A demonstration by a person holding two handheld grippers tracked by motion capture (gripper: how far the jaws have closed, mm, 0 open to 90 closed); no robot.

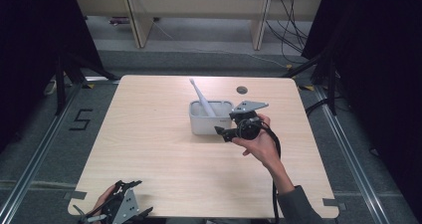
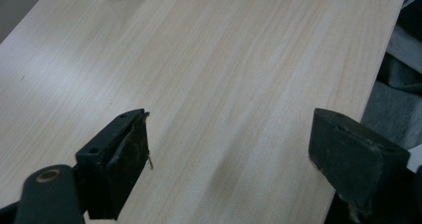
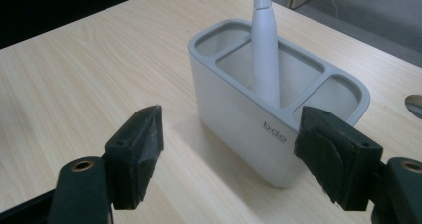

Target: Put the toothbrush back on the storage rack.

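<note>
- Pale wood table [image 1: 164, 159] on a grey floor, dark curtains at both sides.
- Holder [image 1: 210, 117] sits mid-table, a white toothbrush [image 1: 201, 98], perhaps electric, leaning in its middle compartment.
- Right gripper [image 1: 225, 130] just right of the holder, jaws spread, empty.
- Left gripper [image 1: 130, 200] at the near left edge, jaws parted, empty.

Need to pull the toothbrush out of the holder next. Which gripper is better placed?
Right. The right gripper is open beside the white holder, toothbrush just ahead in the middle compartment. The left gripper sits at the table's near edge, far off.
</note>
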